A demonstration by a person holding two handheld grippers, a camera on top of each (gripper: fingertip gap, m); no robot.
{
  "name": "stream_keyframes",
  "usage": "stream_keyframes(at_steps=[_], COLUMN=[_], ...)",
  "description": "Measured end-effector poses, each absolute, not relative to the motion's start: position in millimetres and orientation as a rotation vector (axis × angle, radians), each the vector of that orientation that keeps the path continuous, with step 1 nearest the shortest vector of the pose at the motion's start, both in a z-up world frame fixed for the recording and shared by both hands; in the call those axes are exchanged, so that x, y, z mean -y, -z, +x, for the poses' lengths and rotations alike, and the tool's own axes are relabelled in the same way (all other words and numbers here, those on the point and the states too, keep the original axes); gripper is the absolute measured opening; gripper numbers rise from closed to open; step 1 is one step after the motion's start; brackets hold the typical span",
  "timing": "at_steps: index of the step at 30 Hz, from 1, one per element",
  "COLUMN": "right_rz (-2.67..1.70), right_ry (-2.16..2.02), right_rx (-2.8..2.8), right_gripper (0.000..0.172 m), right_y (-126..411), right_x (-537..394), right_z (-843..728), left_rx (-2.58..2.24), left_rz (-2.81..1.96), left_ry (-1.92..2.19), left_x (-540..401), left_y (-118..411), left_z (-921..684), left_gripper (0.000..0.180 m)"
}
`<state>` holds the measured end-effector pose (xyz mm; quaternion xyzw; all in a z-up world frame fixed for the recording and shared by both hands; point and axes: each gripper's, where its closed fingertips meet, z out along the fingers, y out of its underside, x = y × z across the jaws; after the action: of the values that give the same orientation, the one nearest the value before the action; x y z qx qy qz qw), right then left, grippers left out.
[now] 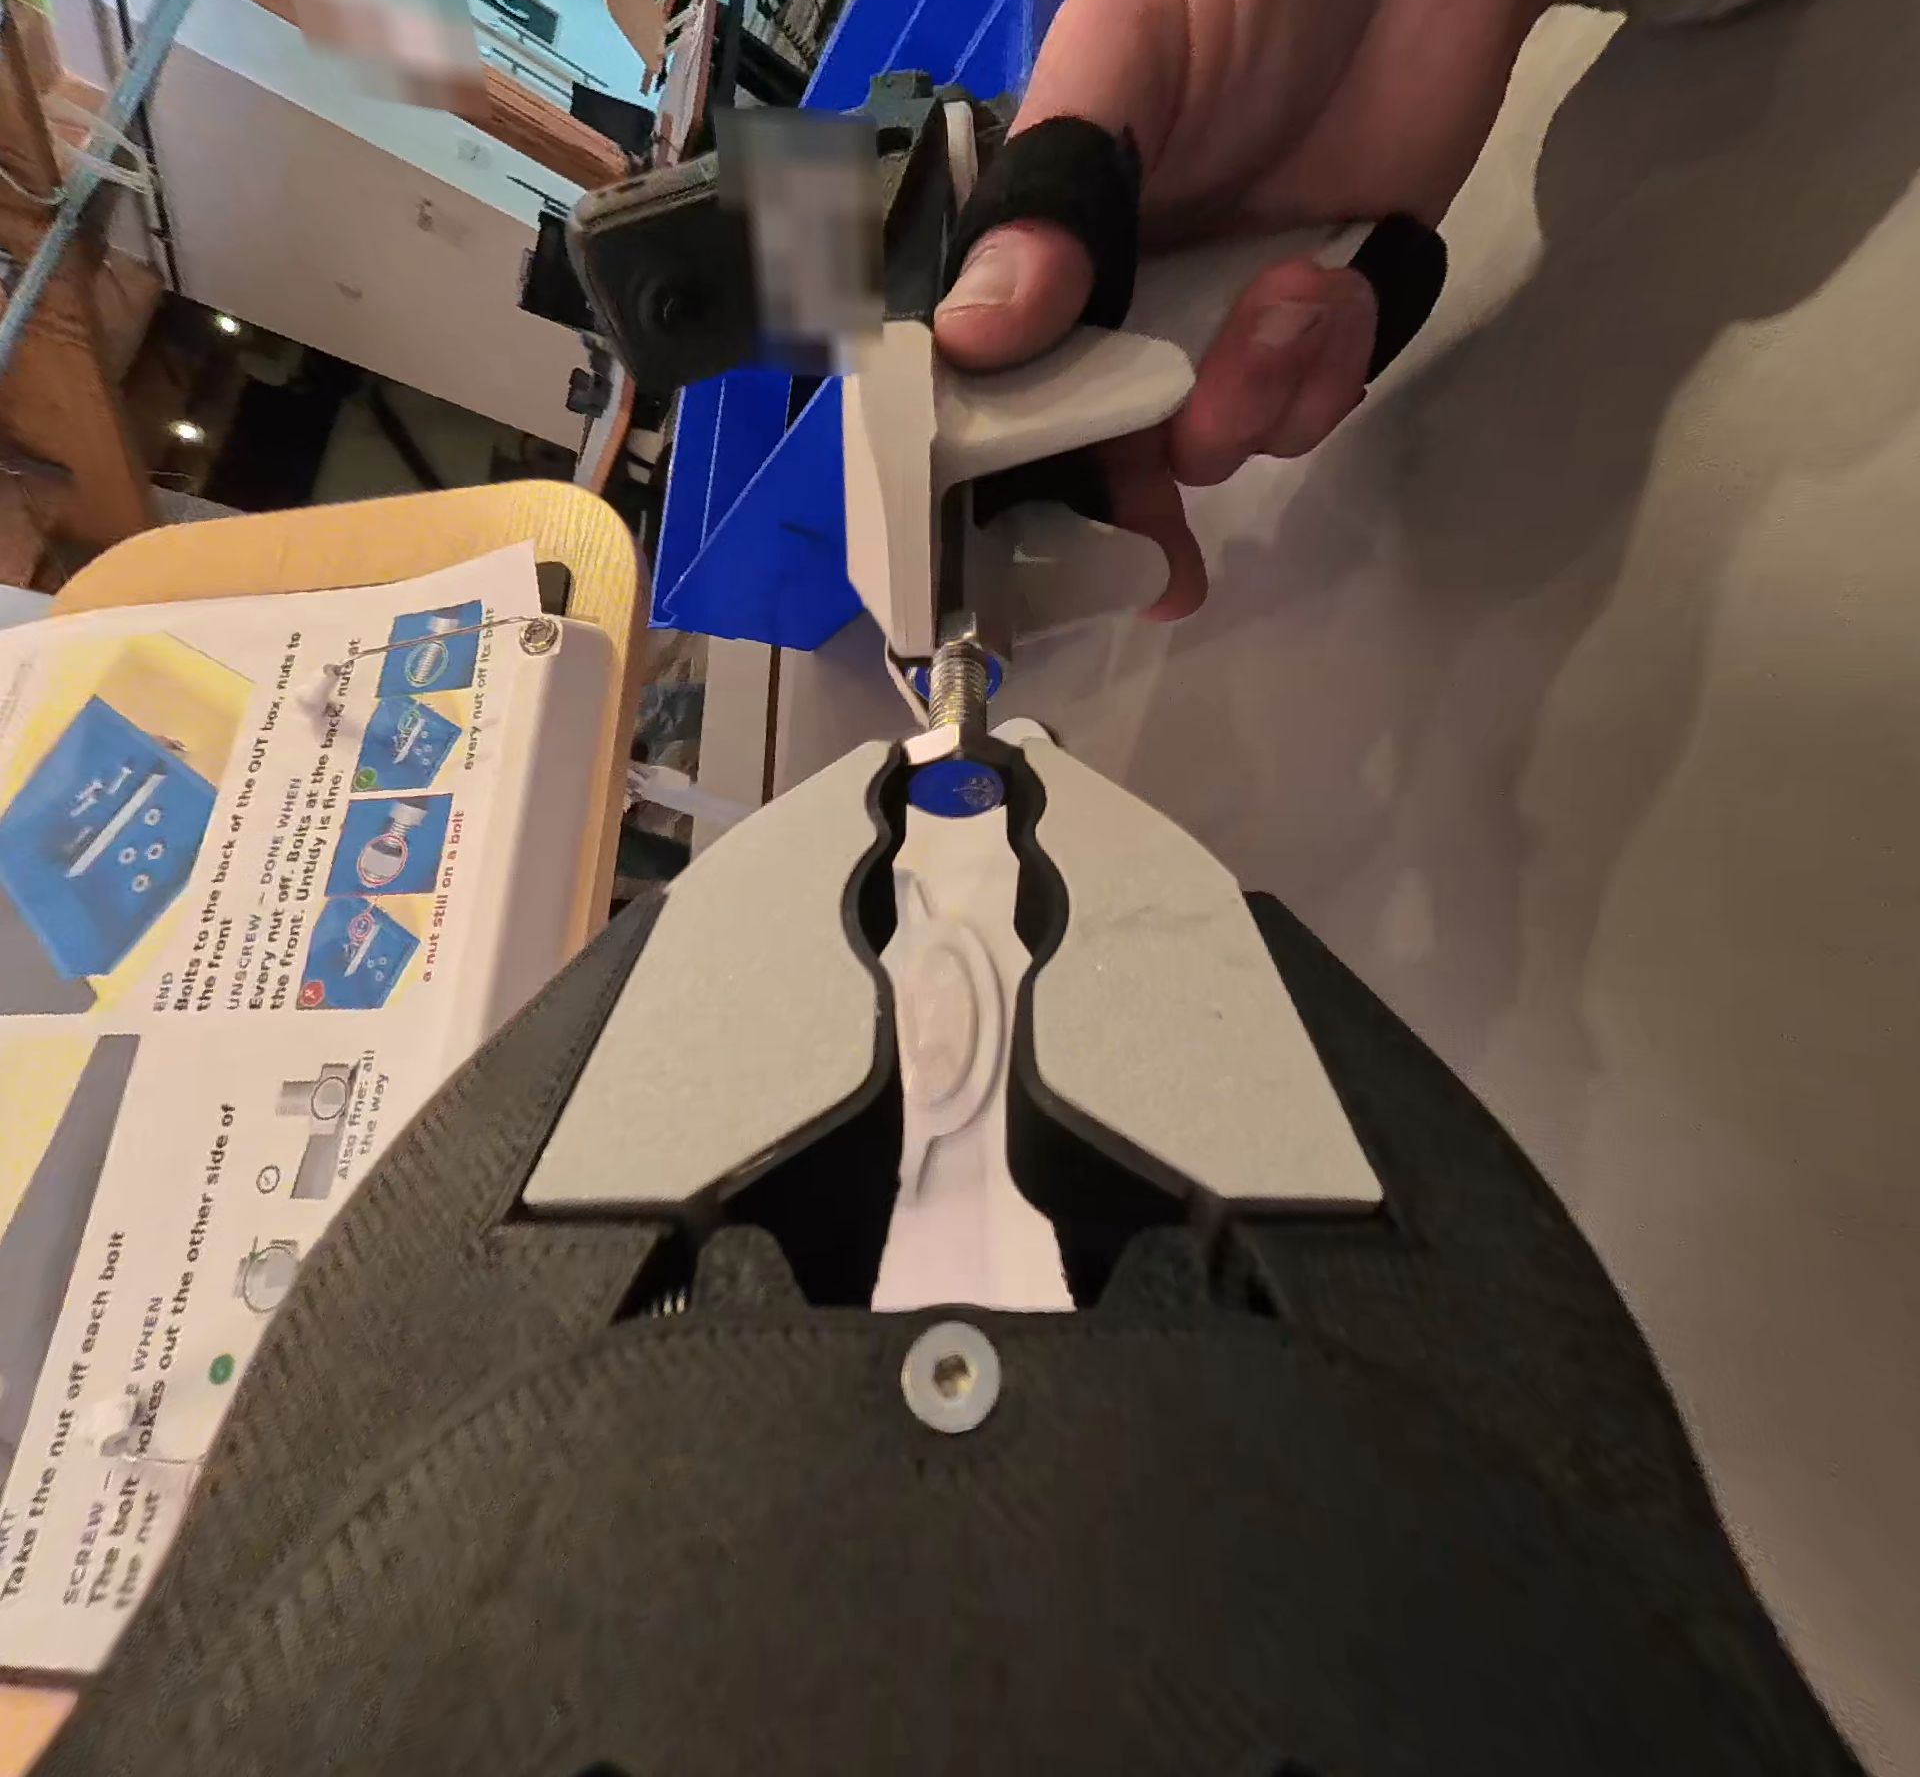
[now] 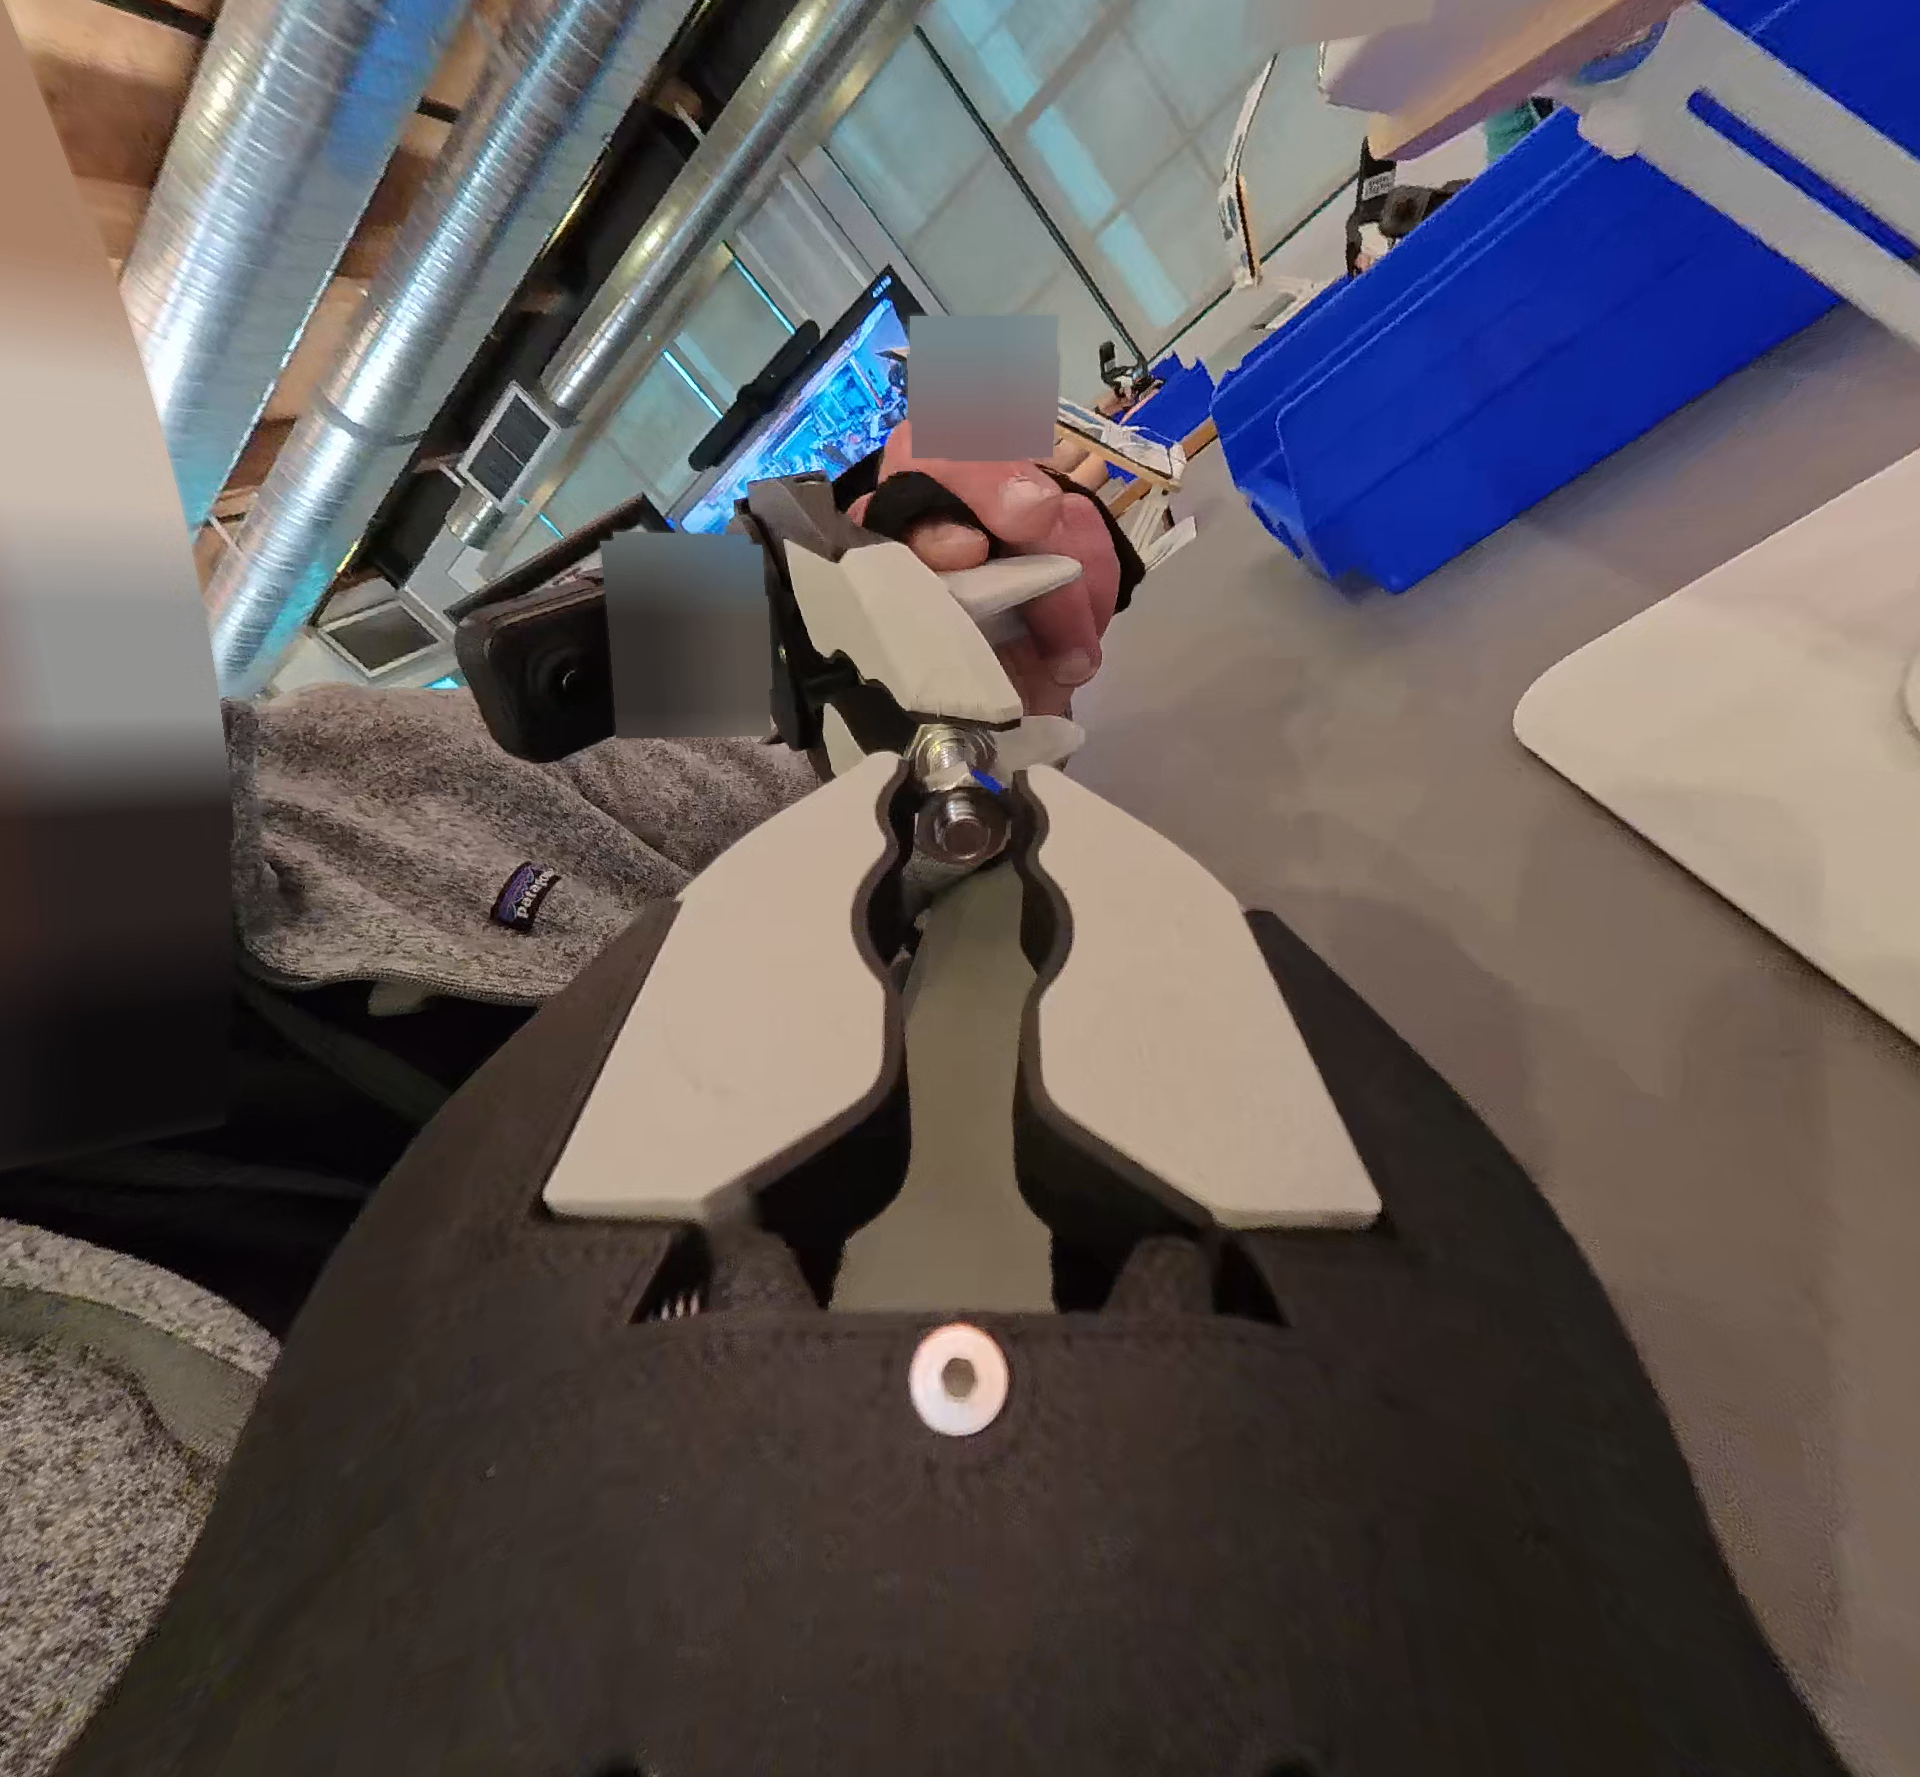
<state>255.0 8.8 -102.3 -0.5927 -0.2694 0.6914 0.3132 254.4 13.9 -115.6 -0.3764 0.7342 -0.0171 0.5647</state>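
Left wrist view: the left gripper (image 1: 961, 763) clamps the bolt (image 1: 958, 688) by its hex head; the right hand (image 1: 1278, 200) reaches down opposite.

Right wrist view: the right gripper (image 2: 961, 818) closes on what is probably the nut (image 2: 961, 834) at the bolt's tip, above the grey table (image 2: 1455, 896).

Shiny silver bolt (image 1: 954, 688) with a blue-topped six-sided head (image 1: 954, 785), held up in the air above the grey table (image 1: 1558, 792). Head squeezed between the left gripper (image 1: 956, 766) tips. Silver nut (image 2: 961, 834) on the threaded end, squeezed between the right gripper (image 2: 961, 818) tips.
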Motion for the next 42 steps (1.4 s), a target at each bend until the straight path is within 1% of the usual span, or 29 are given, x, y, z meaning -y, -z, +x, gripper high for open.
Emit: stream_keyframes(at_steps=[1, 7, 10, 11, 13, 14, 17, 22, 23, 24, 25, 26, 28, 30, 33, 37, 41, 42], right_rz=[-1.560, -1.560, -1.685, -1.674, -1.569, -1.555, -1.553, -1.573, -1.614, -1.722, -1.811, -1.837, -1.733, -1.675, -1.542, -1.505, -1.552, -1.639], right_ry=[-1.829, -1.784, -1.645, -1.626, -1.683, -1.687, -1.686, -1.695, -1.681, -1.590, -1.492, -1.490, -1.555, -1.523, -1.609, -1.688, -1.705, -1.661], right_rx=[0.711, 0.748, 0.883, 0.880, 0.804, 0.775, 0.742, 0.745, 0.752, 0.790, 0.838, 0.831, 0.783, 0.798, 0.773, 0.786, 0.791, 0.777], right_gripper=[0.017, 0.017, 0.017, 0.018, 0.020, 0.026, 0.031, 0.032, 0.032, 0.020, 0.018, 0.018, 0.017, 0.027, 0.036, 0.043, 0.042, 0.037], right_y=[102, 101, 121, 119, 100, 95, 93, 99, 105, 123, 141, 146, 126, 113, 89, 85, 94, 106], right_x=[-9, -8, -2, -3, -6, -9, -14, -15, -16, -19, -22, -23, -23, -23, -17, -11, -12, -17], right_z=[255, 256, 252, 252, 256, 258, 260, 256, 255, 254, 255, 255, 259, 265, 270, 262, 254, 255], left_rx=[-1.724, -1.676, -1.596, -1.592, -1.614, -1.623, -1.644, -1.636, -1.622, -1.596, -1.572, -1.567, -1.580, -1.585, -1.586, -1.587, -1.581, -1.574], left_rz=[-0.884, -0.910, -0.957, -0.959, -0.933, -0.925, -0.915, -0.917, -0.930, -0.933, -0.935, -0.951, -0.945, -0.963, -0.965, -0.951, -0.942, -0.947], left_ry=[0.043, 0.064, 0.168, 0.146, 0.026, 0.033, 0.055, 0.097, 0.122, 0.193, 0.289, 0.309, 0.235, 0.271, 0.268, 0.272, 0.306, 0.332], left_x=[-14, -18, -22, -25, -30, -28, -22, -18, -17, -12, -6, -6, -12, -12, -13, -10, -3, -1], left_y=[115, 109, 92, 90, 93, 95, 100, 99, 96, 90, 82, 78, 81, 88, 90, 89, 86, 84], left_z=[255, 253, 247, 244, 241, 242, 248, 251, 250, 251, 252, 251, 249, 250, 251, 252, 255, 255], left_gripper=[0.018, 0.018, 0.018, 0.018, 0.018, 0.018, 0.018, 0.018, 0.018, 0.018, 0.018, 0.018, 0.018, 0.018, 0.018, 0.018, 0.017, 0.017])
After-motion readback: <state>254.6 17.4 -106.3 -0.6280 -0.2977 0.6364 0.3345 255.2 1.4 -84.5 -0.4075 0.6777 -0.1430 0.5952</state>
